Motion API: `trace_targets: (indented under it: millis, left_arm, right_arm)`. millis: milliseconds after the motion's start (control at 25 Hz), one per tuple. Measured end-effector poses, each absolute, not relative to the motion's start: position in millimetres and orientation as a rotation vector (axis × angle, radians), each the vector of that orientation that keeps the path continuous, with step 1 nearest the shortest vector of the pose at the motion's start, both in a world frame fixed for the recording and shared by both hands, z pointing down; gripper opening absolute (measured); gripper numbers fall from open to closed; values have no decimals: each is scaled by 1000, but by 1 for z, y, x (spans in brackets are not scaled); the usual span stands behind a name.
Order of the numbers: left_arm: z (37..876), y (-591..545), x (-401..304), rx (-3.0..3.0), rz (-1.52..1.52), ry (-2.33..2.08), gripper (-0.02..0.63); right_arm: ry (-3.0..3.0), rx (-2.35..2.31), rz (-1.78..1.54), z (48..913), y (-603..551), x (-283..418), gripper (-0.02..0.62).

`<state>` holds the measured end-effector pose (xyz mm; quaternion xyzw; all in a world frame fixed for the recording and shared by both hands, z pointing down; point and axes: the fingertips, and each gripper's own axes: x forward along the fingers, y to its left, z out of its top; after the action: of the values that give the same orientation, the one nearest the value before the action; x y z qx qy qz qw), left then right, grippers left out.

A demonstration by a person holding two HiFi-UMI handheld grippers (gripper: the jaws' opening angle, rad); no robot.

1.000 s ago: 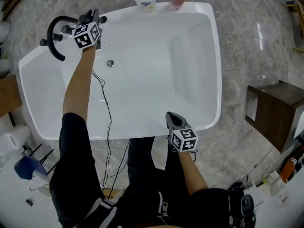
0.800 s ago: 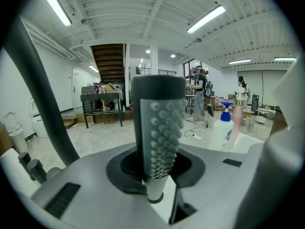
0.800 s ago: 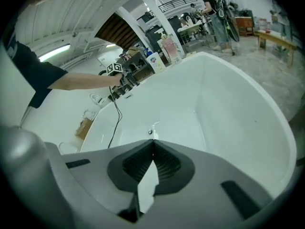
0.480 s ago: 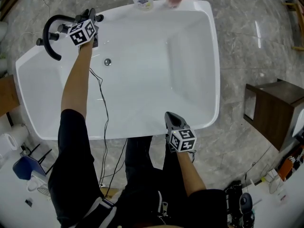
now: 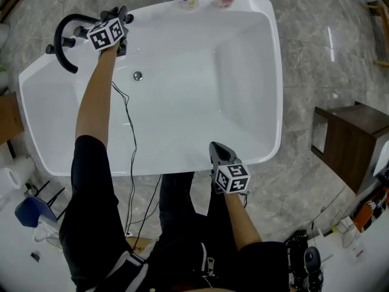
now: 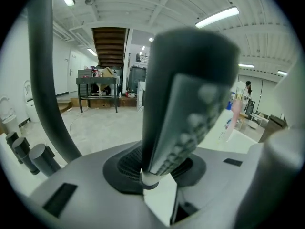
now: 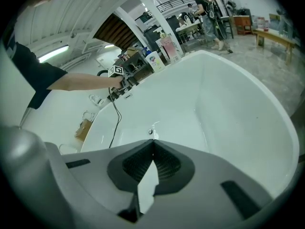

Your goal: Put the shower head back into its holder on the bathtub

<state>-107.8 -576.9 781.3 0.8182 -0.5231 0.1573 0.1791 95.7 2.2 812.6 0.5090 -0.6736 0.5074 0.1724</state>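
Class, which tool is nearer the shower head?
Left. The left tool has the shower head between its jaws, which have just been opening; the right tool hangs at the near rim of the bathtub, far from it.

I am standing on a grey marble floor (image 5: 316, 53). A dark wooden cabinet (image 5: 352, 151) is sitting at 3 o'clock. Long ceiling lamps (image 6: 217, 17) are shining overhead, and a brown staircase (image 6: 110, 46) is showing far off.
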Motion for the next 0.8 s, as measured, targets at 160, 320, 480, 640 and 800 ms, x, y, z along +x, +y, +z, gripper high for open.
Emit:
trace_targets:
  millis: [160, 320, 480, 640, 800]
  left_arm:
    - [793, -570, -111, 2292, 498, -1486, 138]
    - [802, -556, -117, 2279, 536, -1491, 152]
    - [804, -542, -124, 2276, 540, -1499, 152]
    - [798, -519, -129, 2272, 562, -1510, 152]
    - [783, -493, -131, 2302, 622, -1516, 101]
  right_arm:
    - [-1906, 1454, 1444, 813, 5, 98, 8]
    - [-1906, 1464, 1441, 812, 6, 101, 8]
    - [-1919, 1470, 1439, 810, 4, 101, 8]
    - [-1943, 1455, 1436, 803, 5, 97, 8]
    - [-1989, 1427, 1418, 789, 0, 91, 9]
